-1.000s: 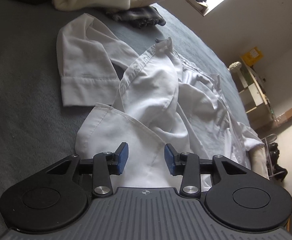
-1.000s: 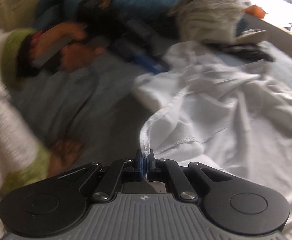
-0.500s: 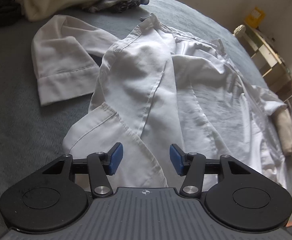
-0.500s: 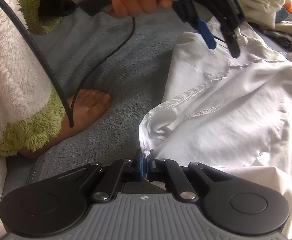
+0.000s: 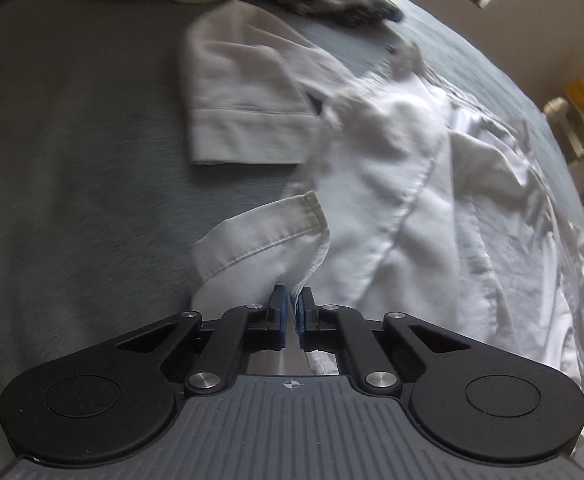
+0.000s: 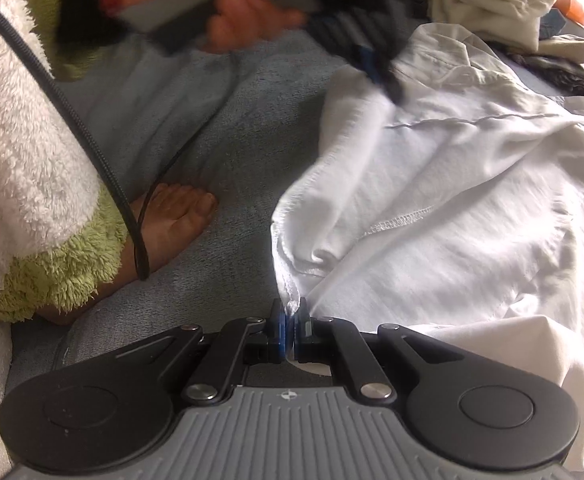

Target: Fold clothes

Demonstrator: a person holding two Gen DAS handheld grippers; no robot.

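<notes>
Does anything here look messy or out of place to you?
The white shirt lies crumpled and bunched on the grey bed cover, one short sleeve splayed sideways. A loose heap of other clothes sits beyond it. Nothing looks torn or spilled.

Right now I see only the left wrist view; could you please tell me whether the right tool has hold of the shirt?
Observer: Yes, the right tool is shut on a stitched hem of the white shirt.
Operator: Thank you. Is anything lying close to that hem?
Observer: A bare foot rests on the grey blanket just left of it, with a black cable running across it.
Operator: And what is behind my camera?
Observer: A hand, blurred, grips the left tool at the shirt's far edge.
</notes>
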